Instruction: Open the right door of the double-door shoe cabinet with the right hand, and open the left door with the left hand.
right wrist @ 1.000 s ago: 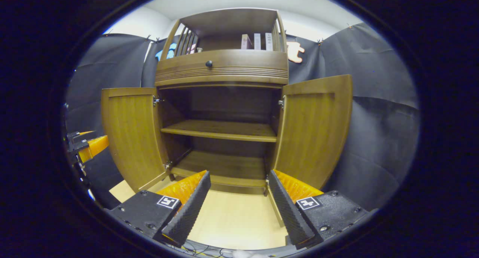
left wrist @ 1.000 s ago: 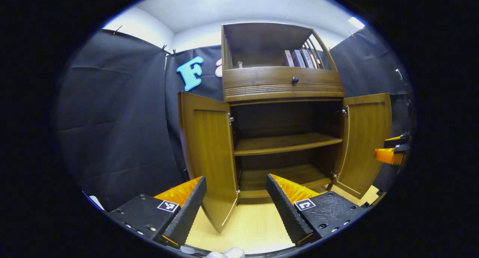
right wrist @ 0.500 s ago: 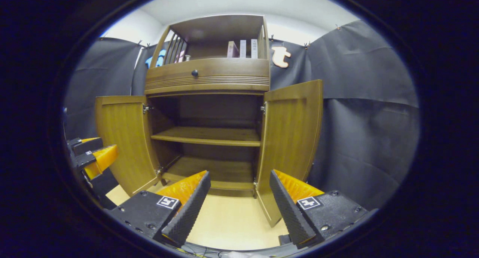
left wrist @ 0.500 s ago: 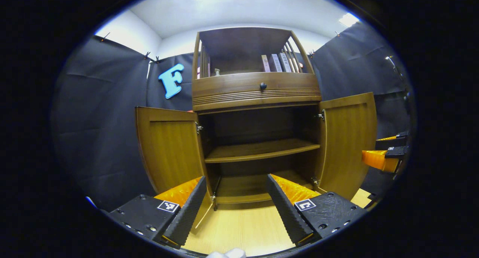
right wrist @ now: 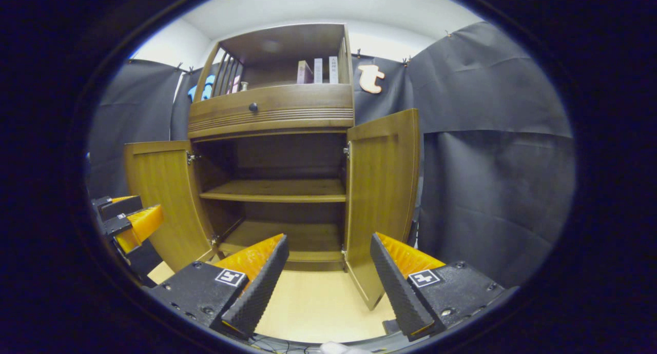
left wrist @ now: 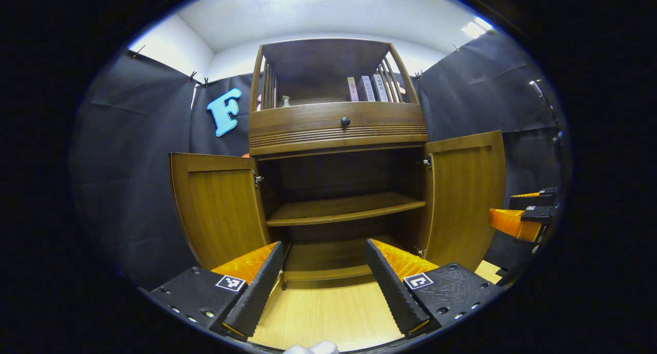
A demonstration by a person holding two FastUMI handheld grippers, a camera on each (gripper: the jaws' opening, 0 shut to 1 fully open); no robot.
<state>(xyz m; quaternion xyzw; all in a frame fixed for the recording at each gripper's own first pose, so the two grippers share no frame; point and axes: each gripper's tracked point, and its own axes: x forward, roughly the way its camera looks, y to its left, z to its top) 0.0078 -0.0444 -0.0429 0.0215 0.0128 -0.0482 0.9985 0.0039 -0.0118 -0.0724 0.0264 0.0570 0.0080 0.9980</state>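
Observation:
The brown wooden shoe cabinet (left wrist: 336, 133) (right wrist: 272, 115) stands ahead with both doors swung wide. Its left door (left wrist: 220, 215) (right wrist: 156, 197) and right door (left wrist: 464, 195) (right wrist: 380, 200) stick out toward me. Inside are two bare shelves (left wrist: 344, 210) (right wrist: 274, 190). My left gripper (left wrist: 323, 287) hangs open in front of the cabinet's bottom, a short way off, holding nothing. My right gripper (right wrist: 328, 287) is open too, in front of the right door's lower edge, apart from it. The right gripper (left wrist: 523, 215) also appears at the right of the left gripper view, and the left gripper (right wrist: 123, 220) at the left of the right gripper view.
A drawer with a dark knob (left wrist: 345, 121) sits above the doors. The top shelf holds three books (left wrist: 365, 89) and a small bottle (left wrist: 286, 100). Pale wooden floor (left wrist: 333, 318) lies in front of the cabinet. Black cloth walls close in on both sides.
Both grippers have drawn back from the open doors and turned: the left gripper view now faces the cabinet's middle, and the right gripper view has swung right. The doors stay open.

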